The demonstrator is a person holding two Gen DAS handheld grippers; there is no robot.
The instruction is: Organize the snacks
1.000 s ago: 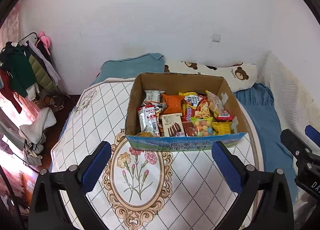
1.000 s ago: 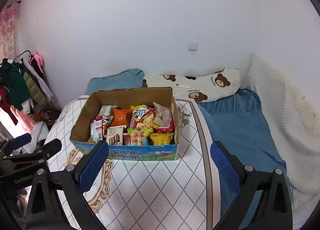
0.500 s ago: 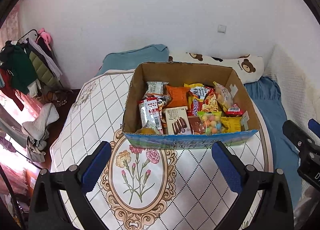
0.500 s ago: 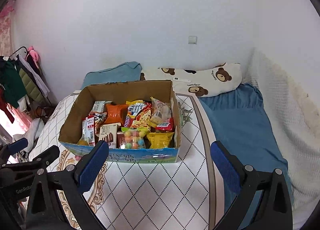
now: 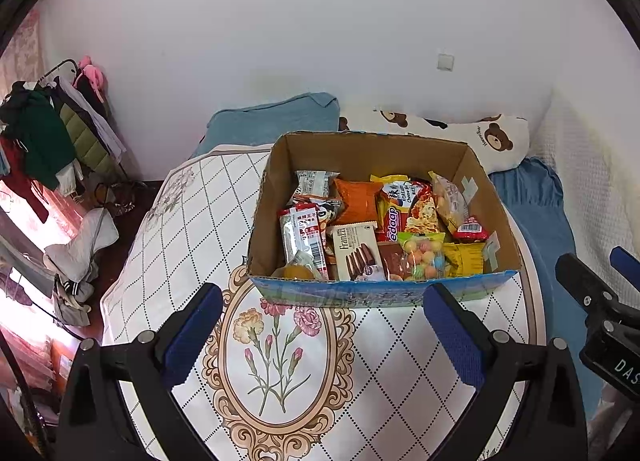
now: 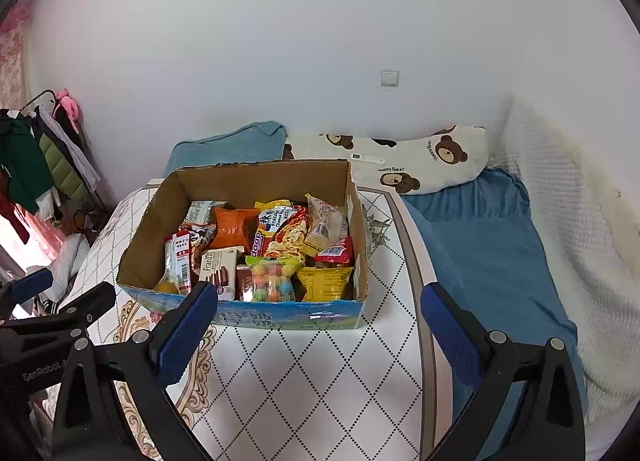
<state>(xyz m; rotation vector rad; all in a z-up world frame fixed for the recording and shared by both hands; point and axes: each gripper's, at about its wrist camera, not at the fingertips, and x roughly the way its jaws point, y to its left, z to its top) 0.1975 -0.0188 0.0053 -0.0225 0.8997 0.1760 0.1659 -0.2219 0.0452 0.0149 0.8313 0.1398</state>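
A cardboard box (image 5: 360, 153) with a blue front wall stands on a round table with a floral patterned cloth (image 5: 192, 221); it also shows in the right wrist view (image 6: 256, 177). It holds several snack packs: an orange pack (image 5: 356, 201), a Franzzi biscuit box (image 5: 354, 253), a bag of coloured candy balls (image 5: 422, 257), a yellow pack (image 6: 324, 281). My left gripper (image 5: 320, 335) is open and empty, just short of the box's front wall. My right gripper (image 6: 318, 335) is open and empty, in front of the box's right half.
A bear-print pillow (image 6: 420, 165) and a blue pillow (image 6: 228, 145) lie behind the table on a bed with a blue sheet (image 6: 480, 241). A clothes rack (image 5: 48, 133) stands at the left. The right gripper shows at the left wrist view's right edge (image 5: 600, 301).
Both grippers have moved closer to the box, which looks larger and nearer in both views. Both stay open and empty.
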